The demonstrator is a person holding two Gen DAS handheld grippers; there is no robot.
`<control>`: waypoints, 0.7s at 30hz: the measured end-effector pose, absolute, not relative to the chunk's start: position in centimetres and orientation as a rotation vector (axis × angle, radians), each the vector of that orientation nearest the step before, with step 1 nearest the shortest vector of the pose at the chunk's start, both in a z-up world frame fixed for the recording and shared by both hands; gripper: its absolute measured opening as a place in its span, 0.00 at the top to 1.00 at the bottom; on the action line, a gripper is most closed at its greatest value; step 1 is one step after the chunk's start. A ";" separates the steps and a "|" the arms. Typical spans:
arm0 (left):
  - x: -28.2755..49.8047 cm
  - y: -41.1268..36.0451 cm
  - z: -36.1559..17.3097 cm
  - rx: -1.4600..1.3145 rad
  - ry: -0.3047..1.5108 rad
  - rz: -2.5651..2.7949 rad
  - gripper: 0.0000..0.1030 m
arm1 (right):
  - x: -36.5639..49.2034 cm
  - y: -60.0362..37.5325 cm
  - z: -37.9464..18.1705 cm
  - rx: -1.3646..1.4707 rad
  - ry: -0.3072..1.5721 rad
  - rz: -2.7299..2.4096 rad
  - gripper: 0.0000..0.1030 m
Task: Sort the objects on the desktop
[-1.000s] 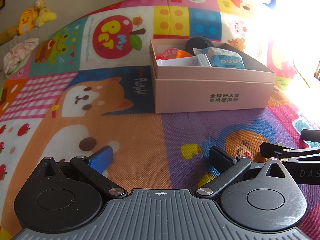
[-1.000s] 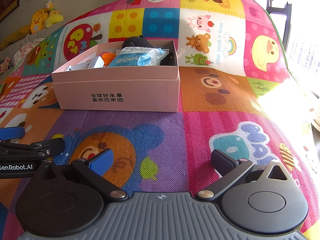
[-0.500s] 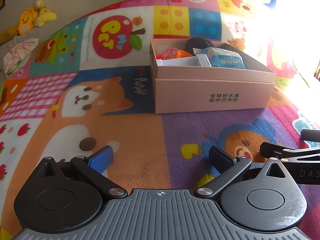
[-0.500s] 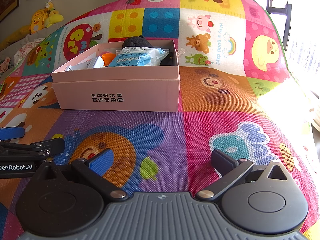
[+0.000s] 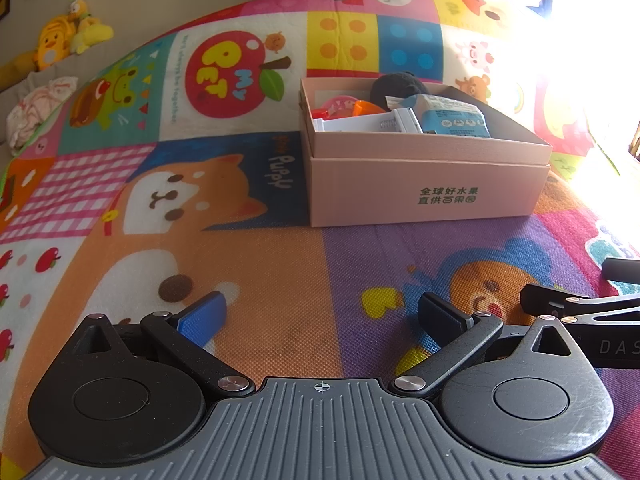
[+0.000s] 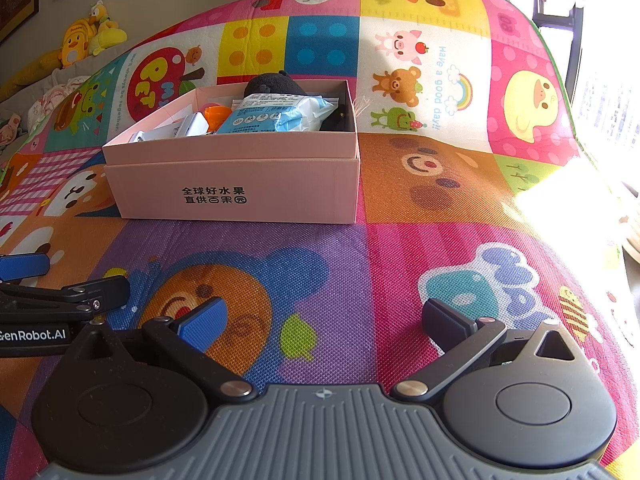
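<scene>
A pink cardboard box (image 5: 424, 192) stands on the colourful play mat; it also shows in the right wrist view (image 6: 240, 184). Inside lie a blue-white wipes packet (image 6: 276, 116), a black plush (image 6: 276, 82), an orange item (image 6: 218, 114), a white box (image 5: 360, 124) and a pink-red item (image 5: 340, 104). My left gripper (image 5: 320, 316) is open and empty, low over the mat in front of the box. My right gripper (image 6: 324, 318) is open and empty, beside the left one, also short of the box.
The play mat (image 5: 240, 264) covers the whole surface. Yellow plush toys (image 5: 60, 40) and a bundle of cloth (image 5: 36, 108) lie beyond its far left edge. Bright window light washes out the right side (image 6: 600, 160). The left gripper's side shows in the right wrist view (image 6: 48, 304).
</scene>
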State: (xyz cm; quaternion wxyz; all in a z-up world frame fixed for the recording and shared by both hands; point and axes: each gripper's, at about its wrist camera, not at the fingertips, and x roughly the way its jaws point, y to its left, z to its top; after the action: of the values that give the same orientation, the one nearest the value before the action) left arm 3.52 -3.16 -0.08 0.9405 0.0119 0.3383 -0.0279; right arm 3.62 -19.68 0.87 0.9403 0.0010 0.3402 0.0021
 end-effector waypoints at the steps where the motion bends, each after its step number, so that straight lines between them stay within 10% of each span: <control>1: 3.5 -3.1 -0.1 0.025 0.690 -0.057 0.00 | 3.6 -19.7 0.9 0.002 0.694 0.004 0.00; 21: 3.0 -3.2 0.6 0.032 0.773 -0.072 0.00 | 3.7 -19.6 0.8 0.002 0.694 0.005 0.00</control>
State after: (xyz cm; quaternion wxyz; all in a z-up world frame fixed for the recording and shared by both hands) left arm 3.02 -3.19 0.65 0.9255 0.0154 0.3769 -0.0352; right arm 3.67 -19.61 0.78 0.9404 0.0011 0.3401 0.0022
